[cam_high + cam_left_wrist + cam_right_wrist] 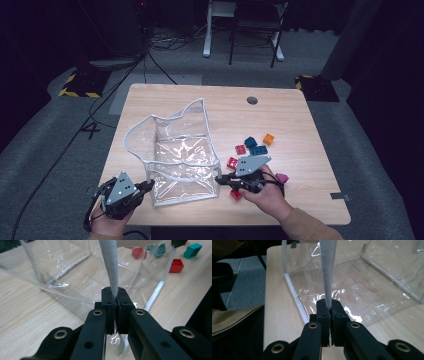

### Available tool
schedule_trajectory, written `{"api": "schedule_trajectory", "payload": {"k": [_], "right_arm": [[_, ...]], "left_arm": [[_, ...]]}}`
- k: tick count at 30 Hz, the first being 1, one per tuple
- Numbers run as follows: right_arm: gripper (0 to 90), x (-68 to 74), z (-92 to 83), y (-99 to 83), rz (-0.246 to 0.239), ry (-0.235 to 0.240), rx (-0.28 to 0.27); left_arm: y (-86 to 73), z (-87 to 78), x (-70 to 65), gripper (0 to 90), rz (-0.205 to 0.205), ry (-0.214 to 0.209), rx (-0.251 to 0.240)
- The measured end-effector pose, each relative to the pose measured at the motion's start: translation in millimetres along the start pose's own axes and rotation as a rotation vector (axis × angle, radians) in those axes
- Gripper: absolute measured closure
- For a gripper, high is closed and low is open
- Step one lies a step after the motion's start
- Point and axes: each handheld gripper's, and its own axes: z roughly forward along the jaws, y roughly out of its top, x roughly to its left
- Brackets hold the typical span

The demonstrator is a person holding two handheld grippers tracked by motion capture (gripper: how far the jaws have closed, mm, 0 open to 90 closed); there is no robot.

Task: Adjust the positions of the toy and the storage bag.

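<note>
1. Clear plastic bag (177,160) with white edging sits on the near-left part of the wooden table (300,125), its mouth gaping upward; its glossy walls glare, so where one panel ends and the next begins is hard to read.
2. Left gripper (147,186), at about 7 o'clock from the table's middle in the high view, has its jaws pressed together on the bag's white rim at the near-left corner. In the left gripper view the rim strip (110,265) rises from between the jaws; the pinched part itself is hidden by the black jaw blocks.
3. Right gripper (220,179), at about 5 o'clock, is likewise clamped on the bag's rim at the near-right corner. The right gripper view shows the strip (327,272) running up out of the closed jaws, its top cut off by the frame edge.
4. Both hands are partly cut off by the bottom edge of the high view, the left hand (107,220) more so than the right hand (267,197).
5. A red brick (236,194) by the right hand is half hidden under the gripper body, and a magenta piece (282,177) peeks out at 3 o'clock from that hand.
6. Farther off, at 2 o'clock from the right gripper, lie loose bricks: red ones (240,149), teal ones (258,150) and an orange one (269,138). Their studs are too small to count.
7. Beyond the table's far edge the room is dark; chair legs (252,50) and floor cables (125,75) are only dimly made out.
</note>
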Motion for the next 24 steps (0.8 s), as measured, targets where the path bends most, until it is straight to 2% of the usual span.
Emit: {"api": "schedule_trajectory", "payload": {"k": [3,4,8,12,17,19,21,24], "right_arm": [[87.3,6.2,-5.4,-3.7,0.004,0.01,-0.001],[87.1,12.7,-10.6,-7.3,0.006,0.019,0.0],[86.8,22.6,-19.3,-14.0,0.017,0.024,-0.002],[86.7,26.2,-24.8,-18.0,0.027,0.023,-0.005],[85.8,31.1,-34.7,-23.1,0.03,0.01,0.007],[85.7,33.0,-42.6,-27.3,0.038,0.0,0.015],[85.4,33.7,-45.2,-29.0,0.04,-0.004,0.015],[81.1,34.7,-53.3,-34.2,0.054,-0.005,0.015]], "left_arm": [[1.3,2.5,-1.6,87.1,0.004,-0.012,0.0],[2.1,4.1,-1.6,87.1,0.011,-0.019,0.002],[7.2,14.9,-2.7,87.1,0.027,-0.043,0.007],[11.5,20.2,-4.2,87.1,0.039,-0.054,0.012],[18.1,30.1,-7.9,87.1,0.051,-0.089,0.009],[22.8,36.3,-12.7,87.1,0.073,-0.109,0.016],[24.0,37.7,-14.0,87.0,0.079,-0.112,0.014],[24.9,39.3,-17.6,86.5,0.082,-0.118,0.014]]}}
